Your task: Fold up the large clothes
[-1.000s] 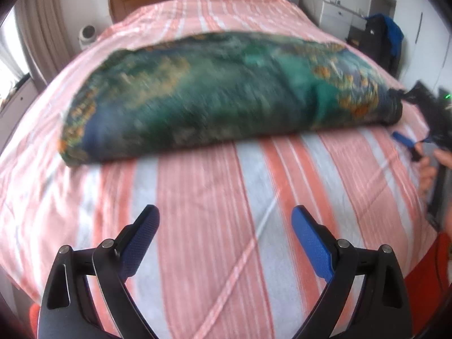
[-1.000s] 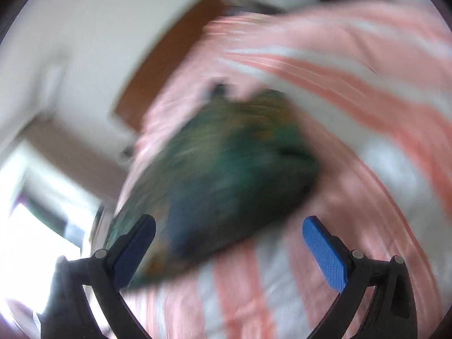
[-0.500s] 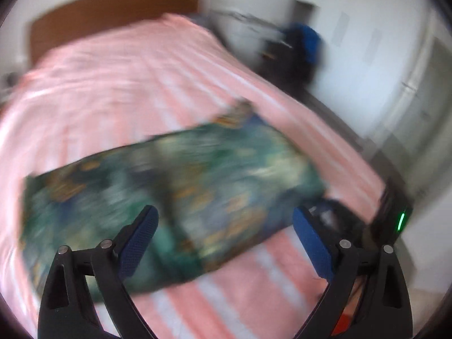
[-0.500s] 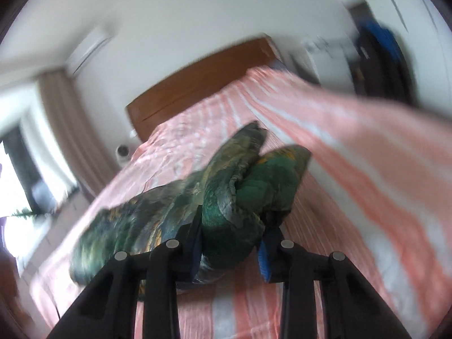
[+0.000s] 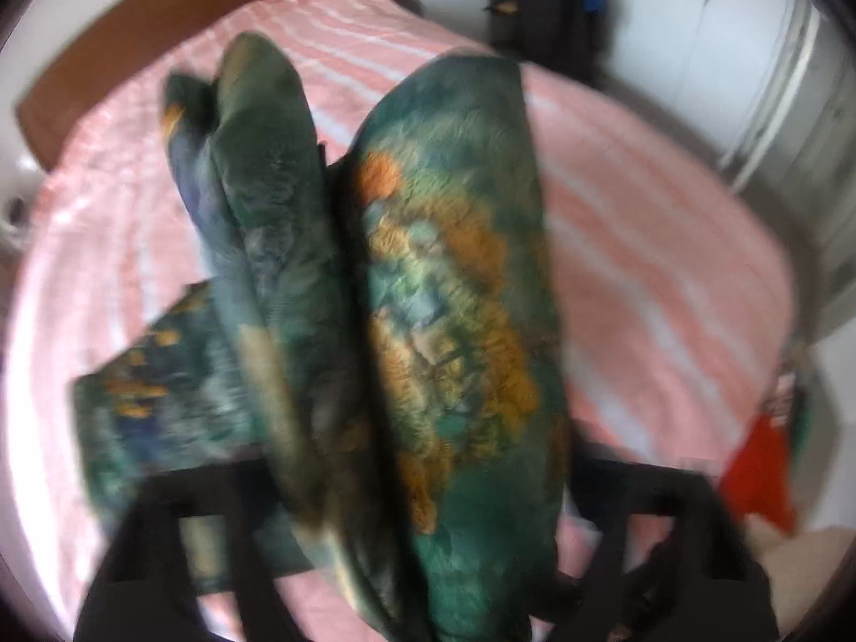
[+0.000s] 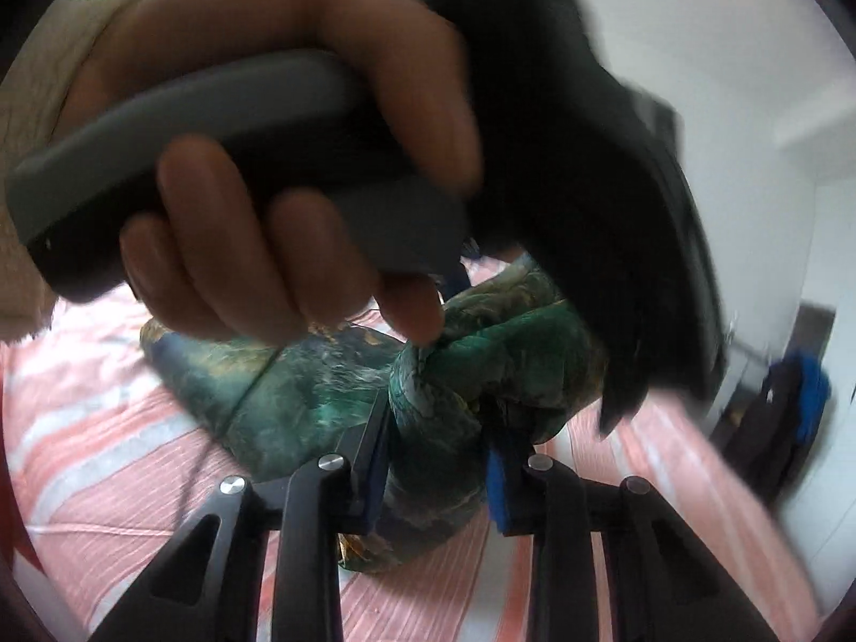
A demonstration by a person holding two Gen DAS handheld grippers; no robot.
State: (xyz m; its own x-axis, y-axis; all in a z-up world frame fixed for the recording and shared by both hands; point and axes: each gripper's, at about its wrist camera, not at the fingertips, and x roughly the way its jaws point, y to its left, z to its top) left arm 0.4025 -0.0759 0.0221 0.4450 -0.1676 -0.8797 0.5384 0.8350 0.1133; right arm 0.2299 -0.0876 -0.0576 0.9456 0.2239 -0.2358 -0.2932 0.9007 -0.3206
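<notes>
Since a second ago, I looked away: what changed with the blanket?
Both tongs closed on the green blanket: the right tongs first, the left tongs just now, their jaws closing. Its gripped folds rose off the striped bed. The rest stays lying there.

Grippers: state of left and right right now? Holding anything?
Left gripper: jaws have just been closing, clamped on a thick fold of the green blanket.
Right gripper: jaws have just been closing, shut on a bunched corner of the same blanket.
</notes>
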